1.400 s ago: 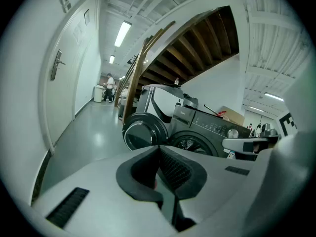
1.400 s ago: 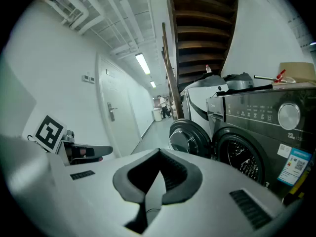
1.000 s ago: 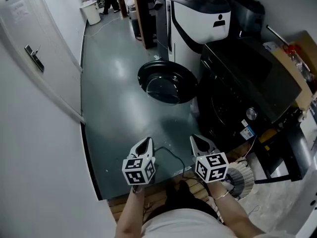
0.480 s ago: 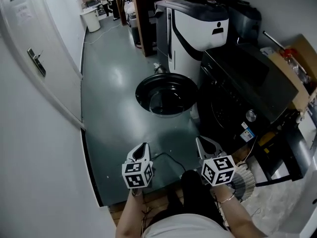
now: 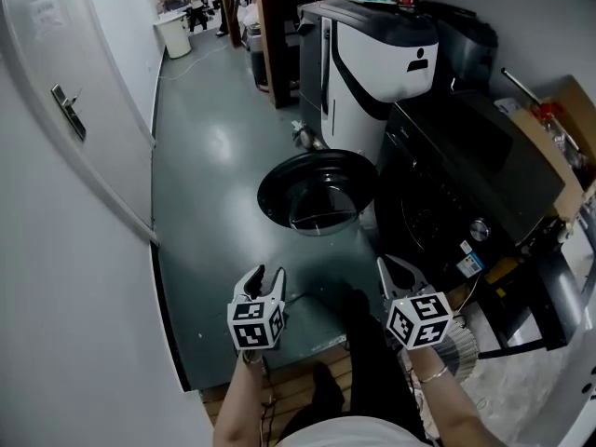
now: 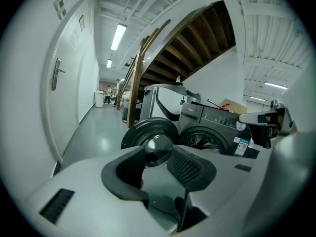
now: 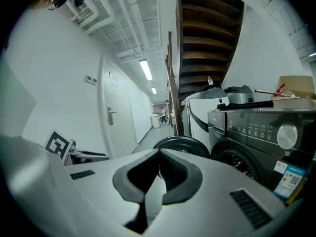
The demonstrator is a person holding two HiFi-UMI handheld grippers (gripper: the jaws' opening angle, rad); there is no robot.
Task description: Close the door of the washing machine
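As the left gripper is read in its own view, its jaws are seen opening, with nothing caught between the pads; only floor and the distant door show through the gap. Right gripper: clenched shut, pads met, empty. Both are held low in the head view, side by side, well apart from the target.

Door of the washing machine: noted at centre frame in the head view, swung wide to the left of the dark machine front, inner glass bowl showing. It is touched by neither gripper.

Change against the pictures of a second earlier: the left jaws were shut then and are released now. The door has slid lower in the head view and sits nearer the grippers, so an approach is taken to be under way. Judged meaning: the task is at its reach stage and nothing is closed yet. The parting left jaws suggest that gripper is being readied for the door's rim, though a push with closed jaws would serve as well.

Poorly seen: the drum opening is dark and partly cut off behind the left gripper's body. Hinge and latch cannot be made out. The machine's lower front is masked in the head view by the right gripper and the person's dark legs. Whatever stands behind the white unit in the upper frame is blocked.
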